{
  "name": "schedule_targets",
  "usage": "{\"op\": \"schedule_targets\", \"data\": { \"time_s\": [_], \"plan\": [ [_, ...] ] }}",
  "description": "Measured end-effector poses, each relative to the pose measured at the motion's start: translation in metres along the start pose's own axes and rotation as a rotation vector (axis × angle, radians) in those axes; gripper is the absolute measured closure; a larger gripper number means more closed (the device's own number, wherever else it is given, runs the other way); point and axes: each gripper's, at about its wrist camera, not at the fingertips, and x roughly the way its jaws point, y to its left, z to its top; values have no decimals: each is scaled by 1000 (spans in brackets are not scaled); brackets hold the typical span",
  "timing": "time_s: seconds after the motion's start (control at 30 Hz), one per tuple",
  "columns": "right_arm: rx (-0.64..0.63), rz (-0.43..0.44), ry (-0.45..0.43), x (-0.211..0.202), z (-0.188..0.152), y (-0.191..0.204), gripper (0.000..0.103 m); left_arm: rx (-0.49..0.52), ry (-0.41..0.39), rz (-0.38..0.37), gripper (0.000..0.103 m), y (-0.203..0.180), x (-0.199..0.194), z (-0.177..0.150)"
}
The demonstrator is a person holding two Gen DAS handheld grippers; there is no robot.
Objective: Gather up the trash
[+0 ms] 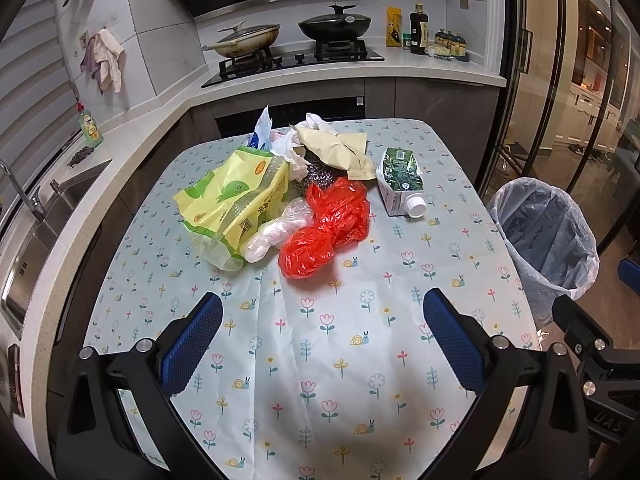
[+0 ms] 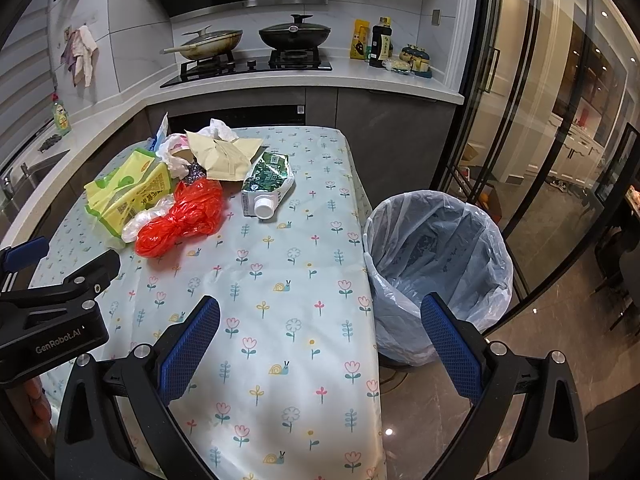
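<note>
A heap of trash lies on the far half of the table (image 1: 320, 360): a yellow-green plastic package (image 1: 232, 200), a red plastic bag (image 1: 324, 228), a clear bag (image 1: 276, 232), a crumpled tan paper envelope (image 1: 340, 148), white tissue (image 1: 292, 152) and a green milk carton (image 1: 400, 180) with a white cap. My left gripper (image 1: 322, 316) hovers open over the near tablecloth, well short of the red bag. My right gripper (image 2: 320, 320) is open above the table's right edge, nothing between its fingers. The lined trash bin (image 2: 436, 268) stands on the floor to the right of the table.
Behind the table runs a counter with a gas stove (image 1: 292, 60), two lidded pans and bottles (image 1: 418, 28). A sink (image 1: 44, 216) is at the left. Glass doors (image 2: 540, 140) are to the right. The left gripper's body (image 2: 52, 312) shows in the right wrist view.
</note>
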Motion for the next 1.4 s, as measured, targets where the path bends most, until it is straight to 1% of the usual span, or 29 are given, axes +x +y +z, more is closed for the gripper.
{"op": "schedule_targets", "data": {
  "time_s": [0.5, 0.63, 0.73, 1.4],
  "plan": [
    [-3, 3, -1, 0, -2, 3, 7, -6, -2, -18, 7, 2, -1, 0],
    [-1, 2, -1, 0, -2, 3, 7, 8, -17, -3, 7, 1, -3, 0],
    [-1, 3, -1, 0, -2, 3, 7, 4, -21, -7, 7, 3, -5, 1],
    [-3, 1, -2, 1, 1, 6, 7, -3, -9, -20, 7, 6, -2, -3]
  ]
}}
